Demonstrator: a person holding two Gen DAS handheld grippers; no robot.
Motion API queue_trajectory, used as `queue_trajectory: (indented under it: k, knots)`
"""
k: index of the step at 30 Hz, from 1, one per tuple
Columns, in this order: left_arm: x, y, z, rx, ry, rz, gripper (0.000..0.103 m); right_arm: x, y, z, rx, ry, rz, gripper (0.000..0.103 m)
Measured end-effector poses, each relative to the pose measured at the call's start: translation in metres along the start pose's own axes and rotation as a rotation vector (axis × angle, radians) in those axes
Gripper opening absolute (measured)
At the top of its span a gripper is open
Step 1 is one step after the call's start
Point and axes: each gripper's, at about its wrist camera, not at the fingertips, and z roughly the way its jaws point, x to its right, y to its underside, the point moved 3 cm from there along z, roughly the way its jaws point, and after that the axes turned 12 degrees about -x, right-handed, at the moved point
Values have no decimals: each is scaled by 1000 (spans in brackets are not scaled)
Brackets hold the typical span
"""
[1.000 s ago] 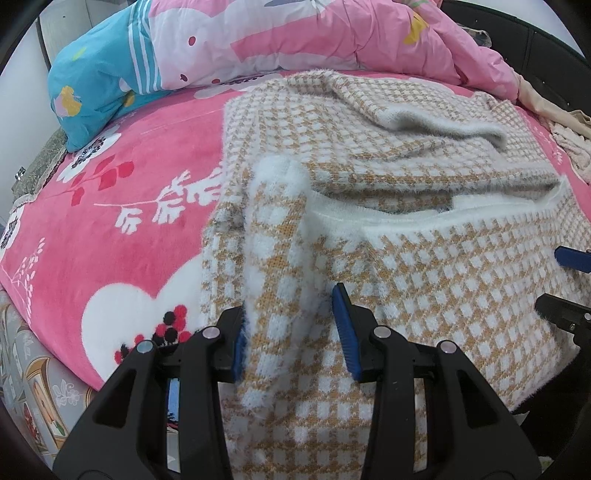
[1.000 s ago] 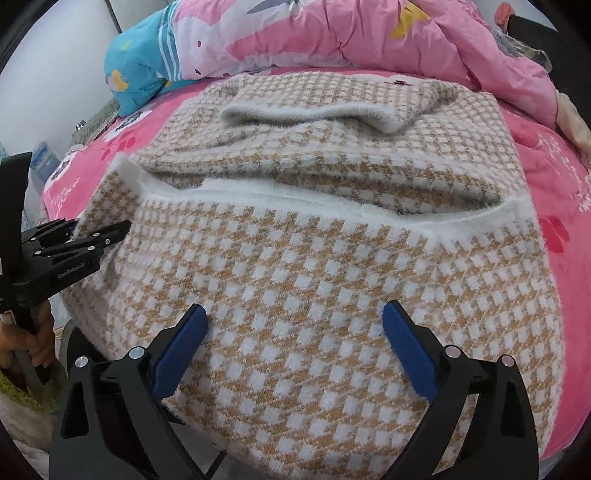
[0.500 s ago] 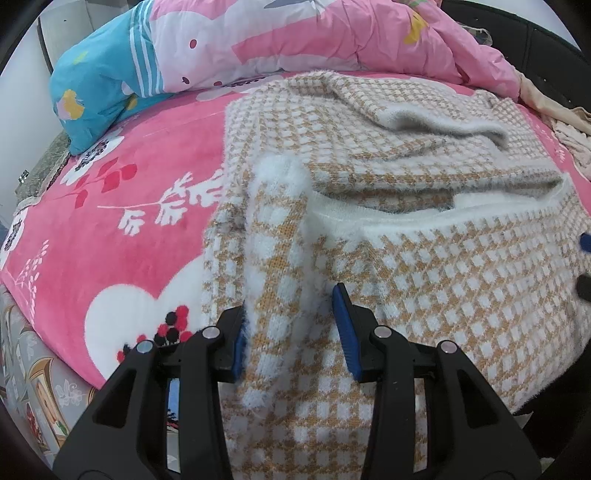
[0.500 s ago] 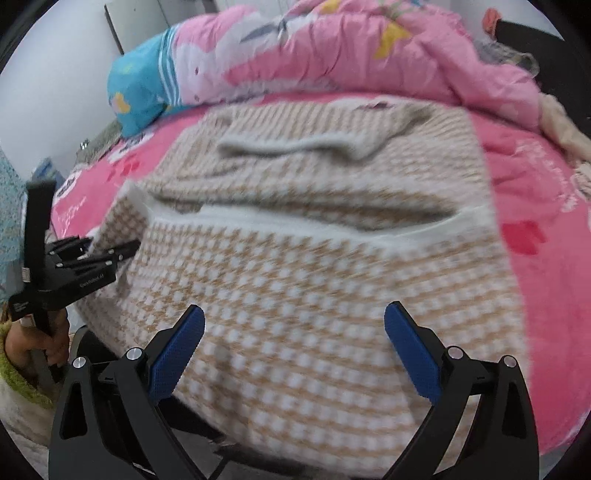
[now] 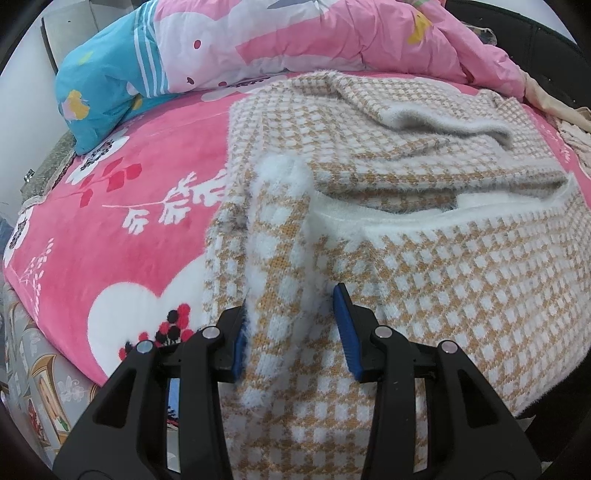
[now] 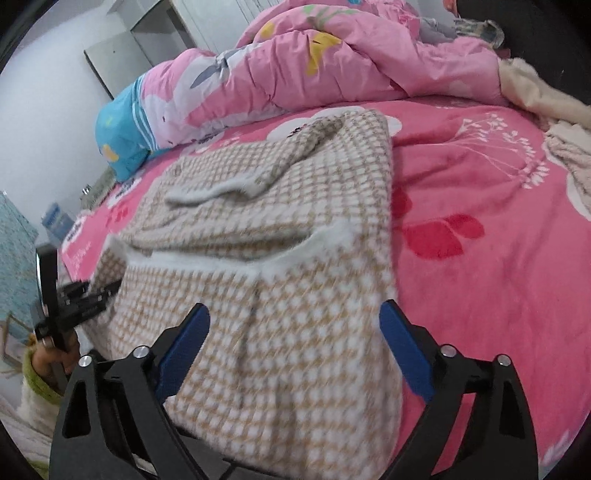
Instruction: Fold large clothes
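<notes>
A bed (image 5: 122, 221) under a pink flowered blanket fills the room, with a rumpled pink quilt (image 5: 332, 33) heaped along its far side. Bare blanket lies left of the sweater (image 5: 461, 280), a fuzzy tan-and-white checked knit spread across the near edge, one sleeve folded over it. The left tongs (image 5: 291, 328) clench a bunched fold at its left border. The right tongs (image 6: 295, 347), released and just narrowing slightly, hover over its right part, with open blanket beyond
</notes>
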Motion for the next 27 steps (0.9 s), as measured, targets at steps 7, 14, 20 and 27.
queue_trajectory:
  k: [7, 14, 20, 27]
  knots:
    - [-3, -2, 1, -3, -14, 0, 40, 13, -19, 26, -50, -66, 31, 77]
    - [-9, -4, 4, -3, -17, -2, 40, 16, 11, 17, -97, -140, 36, 76]
    - [-3, -1, 1, -2, -17, -9, 40, 22, 10, 24, -138, -171, 53, 60]
    - [-6, -4, 2, -1, -16, -11, 40, 23, 4, 34, -151, -160, 78, 46]
